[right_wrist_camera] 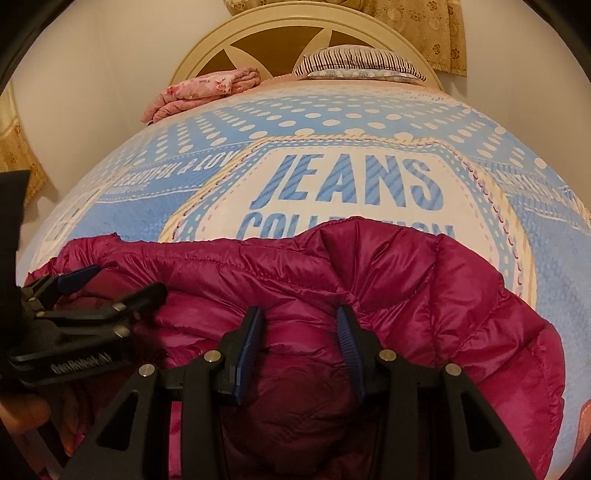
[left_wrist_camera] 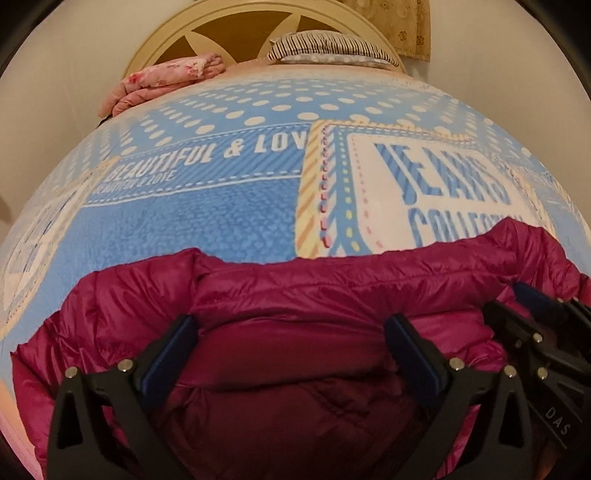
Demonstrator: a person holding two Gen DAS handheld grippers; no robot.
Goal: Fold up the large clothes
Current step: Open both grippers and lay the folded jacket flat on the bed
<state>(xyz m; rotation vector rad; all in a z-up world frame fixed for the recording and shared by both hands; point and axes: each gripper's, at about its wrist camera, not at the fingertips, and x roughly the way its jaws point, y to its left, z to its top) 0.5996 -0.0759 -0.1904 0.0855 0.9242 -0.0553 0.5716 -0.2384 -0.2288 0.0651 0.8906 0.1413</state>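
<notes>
A magenta quilted down jacket [left_wrist_camera: 332, 291] lies bunched at the near end of a bed; it also shows in the right wrist view [right_wrist_camera: 406, 280]. My left gripper [left_wrist_camera: 291, 332] is open, its blue-padded fingers spread wide over the jacket's dark lining. My right gripper [right_wrist_camera: 301, 325] is open with a narrower gap, fingers pressed down around a bulge of jacket fabric. The right gripper shows at the right edge of the left wrist view [left_wrist_camera: 532, 310]. The left gripper shows at the left of the right wrist view [right_wrist_camera: 118, 284].
The bed is covered by a blue and white blanket [right_wrist_camera: 347, 184] printed "JEANS COLLECTION". A folded pink floral quilt [right_wrist_camera: 207, 88] and a striped pillow [right_wrist_camera: 362, 62] lie by the cream headboard [right_wrist_camera: 295, 26]. Curtains [right_wrist_camera: 436, 33] hang behind.
</notes>
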